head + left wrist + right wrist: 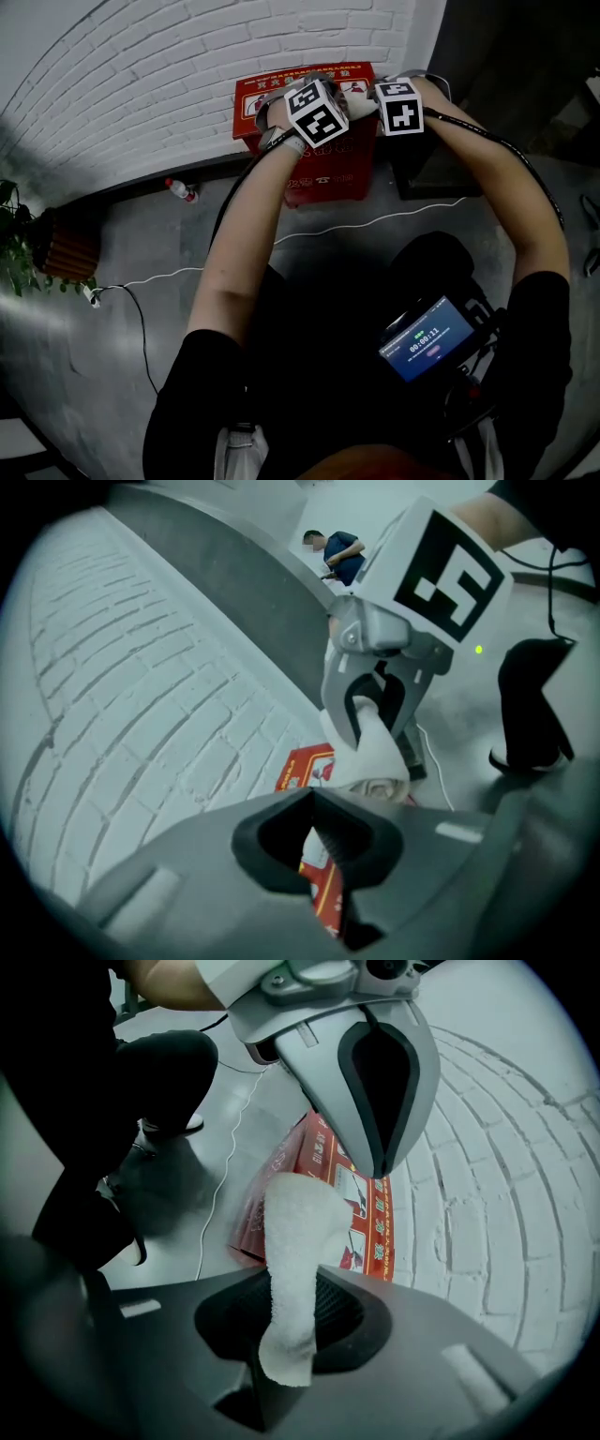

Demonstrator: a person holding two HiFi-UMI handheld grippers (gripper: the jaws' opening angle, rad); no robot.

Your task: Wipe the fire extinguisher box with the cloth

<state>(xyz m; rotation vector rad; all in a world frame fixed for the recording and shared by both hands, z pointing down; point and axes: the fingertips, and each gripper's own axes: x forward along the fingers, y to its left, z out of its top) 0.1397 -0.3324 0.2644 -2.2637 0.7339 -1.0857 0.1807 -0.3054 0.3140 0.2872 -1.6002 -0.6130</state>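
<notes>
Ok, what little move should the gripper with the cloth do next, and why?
Probably lower the right gripper a little, so the white cloth presses onto the top of the red fire extinguisher box, ready to rub. The cloth is clamped in that gripper and hangs right over the box. I can't tell whether it touches the box yet.

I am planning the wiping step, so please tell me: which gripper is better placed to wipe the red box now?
Right, probably. The right gripper is shut on the white cloth, over the red fire extinguisher box. The left gripper holds nothing, jaws closed.
</notes>
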